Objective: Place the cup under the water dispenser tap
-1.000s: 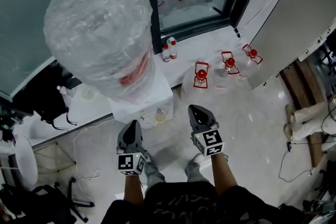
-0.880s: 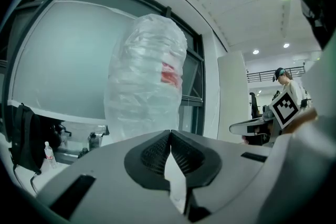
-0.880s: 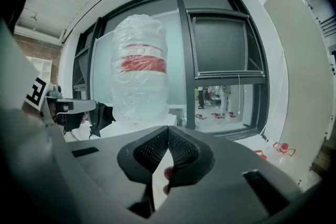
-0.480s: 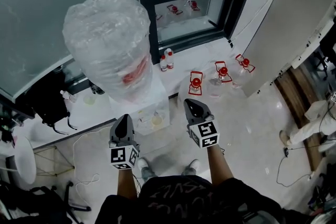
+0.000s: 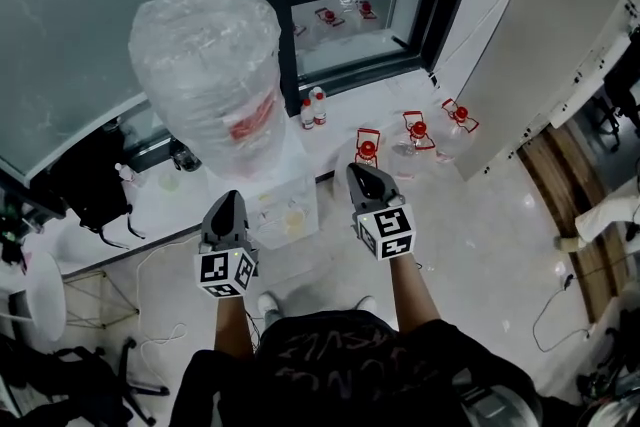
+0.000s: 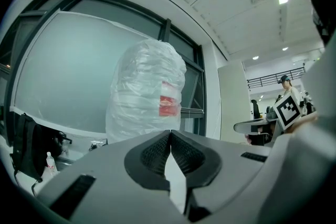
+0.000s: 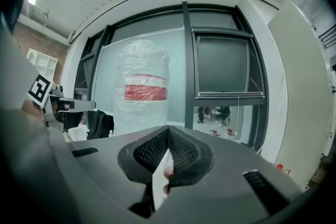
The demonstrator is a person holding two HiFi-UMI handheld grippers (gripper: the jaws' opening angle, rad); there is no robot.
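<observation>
Floor (image 5: pixel 500 235): pale glossy tile. White water dispenser (image 5: pixel 287 212) stands on it, backed against a low white window ledge (image 5: pixel 338 130). Two small red-capped bottles (image 5: pixel 312 107) upright on the ledge. Three clear red-capped jugs (image 5: pixel 368 151) in a row beside them; ledge or floor, cannot tell. Black bag (image 5: pixel 85 183) on the ledge's left stretch.

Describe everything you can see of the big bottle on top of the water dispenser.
The bottle is large and rounded at the top. It is wrapped all over in crinkled clear plastic film, so it looks whitish and translucent. A red label bands its side beneath the wrap. It stands upright on the white dispenser, in front of a frosted pane and just left of a dark window frame. Nothing else appears to touch it.
</observation>
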